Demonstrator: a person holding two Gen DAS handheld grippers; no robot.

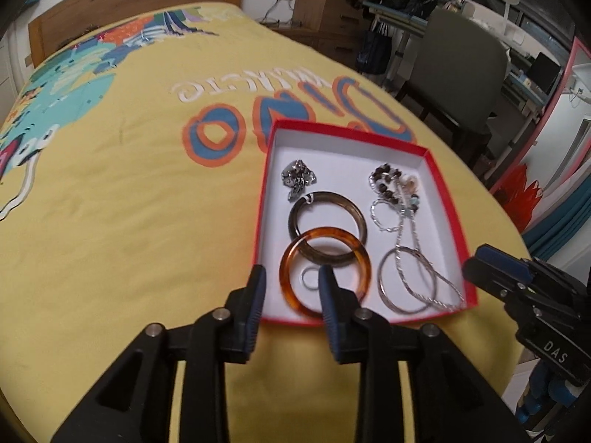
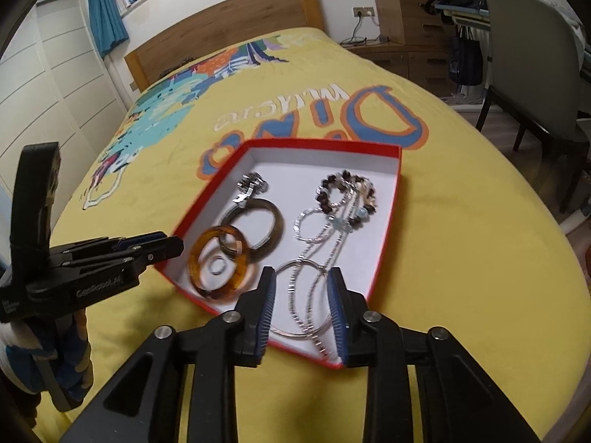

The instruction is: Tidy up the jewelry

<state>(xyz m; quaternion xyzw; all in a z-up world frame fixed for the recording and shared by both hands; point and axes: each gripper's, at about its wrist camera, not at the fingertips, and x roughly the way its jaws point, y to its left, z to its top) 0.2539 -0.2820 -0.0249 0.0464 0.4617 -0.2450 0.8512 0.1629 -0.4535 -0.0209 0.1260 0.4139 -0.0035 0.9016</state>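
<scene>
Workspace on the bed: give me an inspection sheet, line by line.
Surface: yellow printed bedspread, smooth.
Job's things: red box holds amber bangle overlapping dark bangle, small silver ring inside the amber one, silver hoop, silver chain, beaded bracelet, metal brooch.
Clutter: nothing seen on the bedspread.
Grippers: left tongs open, empty; right tongs open, empty, over the hoop.
Cables: cable from a wall socket.
Surroundings: headboard, grey chair, wooden drawers.
</scene>
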